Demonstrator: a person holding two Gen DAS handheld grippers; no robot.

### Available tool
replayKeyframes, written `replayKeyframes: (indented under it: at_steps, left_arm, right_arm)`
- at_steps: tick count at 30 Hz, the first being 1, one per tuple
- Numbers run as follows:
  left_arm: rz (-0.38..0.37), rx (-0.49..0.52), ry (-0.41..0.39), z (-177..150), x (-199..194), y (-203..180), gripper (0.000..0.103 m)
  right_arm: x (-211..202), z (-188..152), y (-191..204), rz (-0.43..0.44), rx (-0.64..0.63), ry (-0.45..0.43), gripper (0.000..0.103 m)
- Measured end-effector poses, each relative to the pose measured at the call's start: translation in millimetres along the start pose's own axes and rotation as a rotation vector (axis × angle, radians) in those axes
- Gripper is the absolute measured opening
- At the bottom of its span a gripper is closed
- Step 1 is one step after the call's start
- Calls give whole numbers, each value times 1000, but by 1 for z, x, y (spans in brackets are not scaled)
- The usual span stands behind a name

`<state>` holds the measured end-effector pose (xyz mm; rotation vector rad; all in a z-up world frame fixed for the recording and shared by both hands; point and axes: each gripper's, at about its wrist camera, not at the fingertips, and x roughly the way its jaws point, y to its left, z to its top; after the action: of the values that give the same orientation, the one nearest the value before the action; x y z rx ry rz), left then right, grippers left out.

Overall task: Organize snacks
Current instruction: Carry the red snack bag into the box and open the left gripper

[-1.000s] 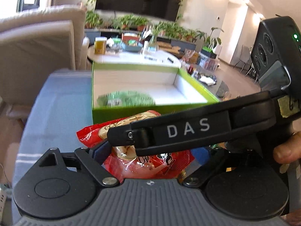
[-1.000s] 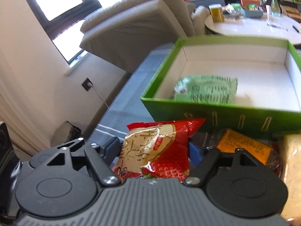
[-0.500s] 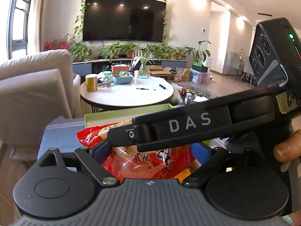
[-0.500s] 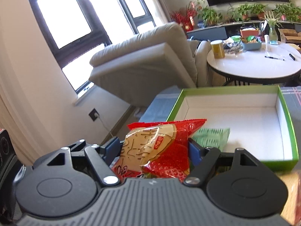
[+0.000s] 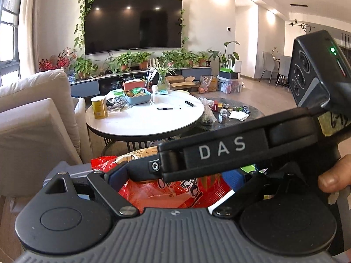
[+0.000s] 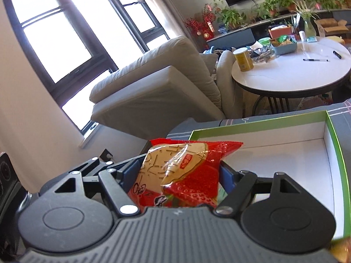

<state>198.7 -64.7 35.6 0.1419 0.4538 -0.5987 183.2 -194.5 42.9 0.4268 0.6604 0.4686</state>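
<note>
Grey cloth (image 6: 342, 109) under green box (image 6: 335, 140); white round table (image 6: 291, 74) behind.

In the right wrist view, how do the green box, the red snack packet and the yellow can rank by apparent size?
1. green box, partly cut off
2. red snack packet, though nearness to the camera enlarges it
3. yellow can, far away on the round table

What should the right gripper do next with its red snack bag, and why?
Probably move the right gripper a little forward and down into the green box, then open. Its fingers pinch the red snack bag just above the box's near edge, and bare white floor shows ahead.
</note>
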Motion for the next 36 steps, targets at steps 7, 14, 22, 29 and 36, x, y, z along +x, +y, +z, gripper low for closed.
replayKeyframes:
  at_steps: [7,14,22,29,36]
  left_arm:
    - [-17,-10,27,-4,29,17,89]
    - [-9,-58,53,-19,43,33,83]
    - [48,-76,68,-27,27,35,83]
    - [94,-129,36,-31,-3,38,87]
    - [120,-153,10,-38,-39,29,90]
  right_arm:
    - [27,8,-17,-1,45,25,81]
    - [41,1,-22,-25,36,63,81]
    - [23,4,-12,-67,-14,27,81]
    - [7,-1,0,-88,-52,14,81]
    - [-17,-18,21,-99,-119,-11,81]
